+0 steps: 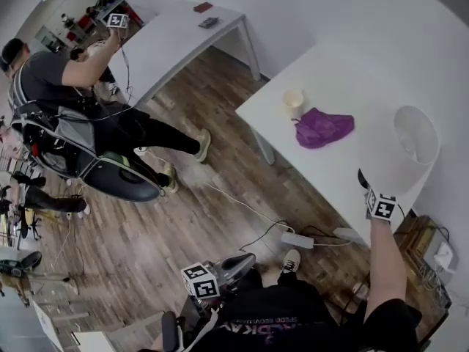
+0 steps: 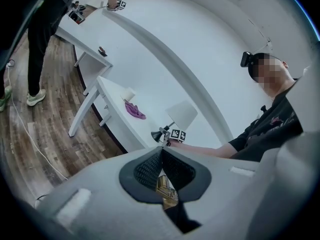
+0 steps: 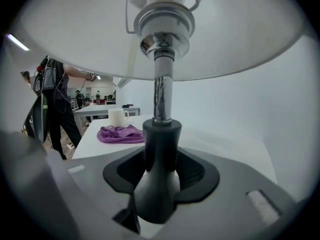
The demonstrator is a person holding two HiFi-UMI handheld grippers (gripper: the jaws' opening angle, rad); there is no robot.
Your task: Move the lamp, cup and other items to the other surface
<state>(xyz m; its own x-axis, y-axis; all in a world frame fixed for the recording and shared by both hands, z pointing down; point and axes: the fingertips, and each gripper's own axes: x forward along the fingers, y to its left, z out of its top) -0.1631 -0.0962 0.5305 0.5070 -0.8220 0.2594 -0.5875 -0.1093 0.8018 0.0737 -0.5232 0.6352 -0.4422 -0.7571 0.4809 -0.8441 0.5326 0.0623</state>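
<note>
Our right gripper (image 3: pixel 161 159) has its jaws pinching the lamp (image 3: pixel 159 84) low down, on the dark flared neck just under the chrome stem. The wide white shade spreads above the jaws. The lamp stands near the edge of the white surface (image 1: pixel 344 72), at the end closest to us. The cup (image 1: pixel 293 101) and a purple cloth (image 1: pixel 322 128) sit together further along that surface, well apart from the lamp.

Our left gripper (image 2: pixel 161 156) hangs low by our lap with its jaws pressed together on nothing.

The other surface (image 1: pixel 176 39) lies across the wooden floor. It already carries 2 small dark things, and another person (image 1: pixel 66 79) is working beside it.

We judge the lamp is gripped but not yet lifted, so all of the task is ahead of us.

- **Tilting:** The hold is low and the shade is the wide part, so the lamp may be top-heavy. A quick lift or turn could make it swing or twist in the jaws, because the neck is smooth and tapered.
- **Cord:** We cannot see the lamp's cord. A power strip (image 1: pixel 297 239) and cables lie on the floor below the surface's edge. If the lamp is plugged in there, the cord could pull taut or snag on the way.
- **Walking across:** Those cables could catch our feet, and the other person stands close to where we would set the lamp down.
</note>
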